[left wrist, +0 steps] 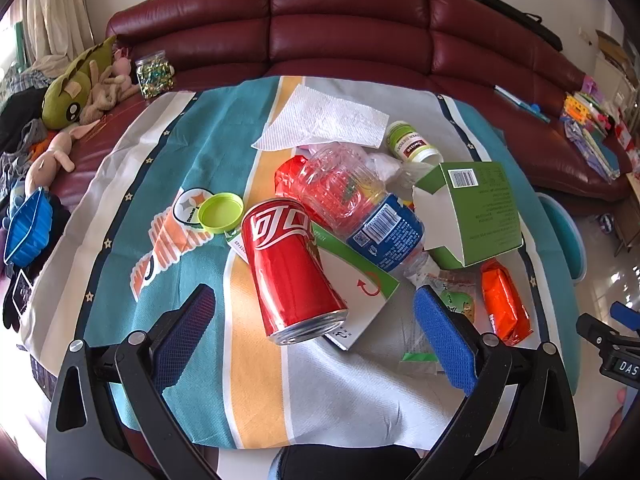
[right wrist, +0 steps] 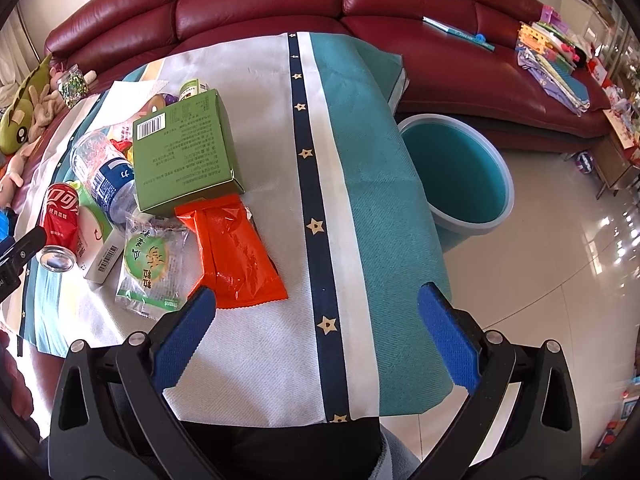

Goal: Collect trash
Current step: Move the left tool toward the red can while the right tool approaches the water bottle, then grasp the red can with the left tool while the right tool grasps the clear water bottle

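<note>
— Nearest to us in the left wrist view we see the left gripper (left wrist: 316, 332), its two blue pads spread wide and holding nothing. Do we agree?

— Yes. Between the pads lies the red can (left wrist: 290, 268) on its side, with its open end turned toward us. We do not see the pads touch it.

— What lies under the can?

— It rests partly on a flat white and green carton (left wrist: 356, 280). Behind it we see a crushed clear bottle (left wrist: 360, 208) with a blue label, and a lime lid (left wrist: 221, 213) just beside the can, on its left. A green box (left wrist: 472, 216) stands to the right of the bottle, and an orange wrapper (left wrist: 504, 304) lies near the right edge of the cloth (left wrist: 192, 380).

— And toward the far edge?

— A white paper napkin (left wrist: 324, 120) lies there, and a small white jar (left wrist: 412, 144) with a green label is on its side next to it.

— How stands the right gripper (right wrist: 316, 336)?

— Its jaws are also spread apart and empty. We see it above a bare part of the cloth, near the near edge. The orange wrapper sits just beyond its left pad, and a clear packet (right wrist: 152, 264) with a green round print lies beside that wrapper.

— Where is the bin?

— A teal bucket (right wrist: 500, 184) stands on the tiled floor (right wrist: 560, 280), just past the right edge of the cloth, in front of the red sofa (right wrist: 260, 0). We see nothing inside it.
</note>
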Available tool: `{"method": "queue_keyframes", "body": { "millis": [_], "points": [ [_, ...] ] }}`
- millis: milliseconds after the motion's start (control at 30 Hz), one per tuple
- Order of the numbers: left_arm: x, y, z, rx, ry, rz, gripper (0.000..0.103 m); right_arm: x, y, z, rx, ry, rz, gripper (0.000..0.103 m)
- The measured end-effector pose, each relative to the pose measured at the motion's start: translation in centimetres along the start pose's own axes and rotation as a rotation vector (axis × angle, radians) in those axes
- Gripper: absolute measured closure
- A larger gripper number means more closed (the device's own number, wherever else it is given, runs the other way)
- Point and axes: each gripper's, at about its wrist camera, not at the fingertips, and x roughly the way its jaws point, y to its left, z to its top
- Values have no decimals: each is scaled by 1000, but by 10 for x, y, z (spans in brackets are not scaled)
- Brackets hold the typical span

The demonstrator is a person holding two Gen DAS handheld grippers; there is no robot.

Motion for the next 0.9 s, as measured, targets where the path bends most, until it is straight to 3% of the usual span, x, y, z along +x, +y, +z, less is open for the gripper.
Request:
{"method": "queue_keyframes", "body": {
  "millis": [400, 733, 833, 900],
  "points": [
    [5, 9, 2, 5, 20, 7, 4, 7, 0, 0, -4, 10, 8, 6],
    [34, 38, 18, -49, 106, -61, 4, 21, 6, 14, -39, 22, 42, 6],
    [43, 41, 22, -64, 139, -69, 11, 24, 13, 21, -58, 27, 66, 6],
    [49, 40, 24, -62, 161, -72, 21, 24, 18, 25, -76, 22, 76, 6]
  ]
}}
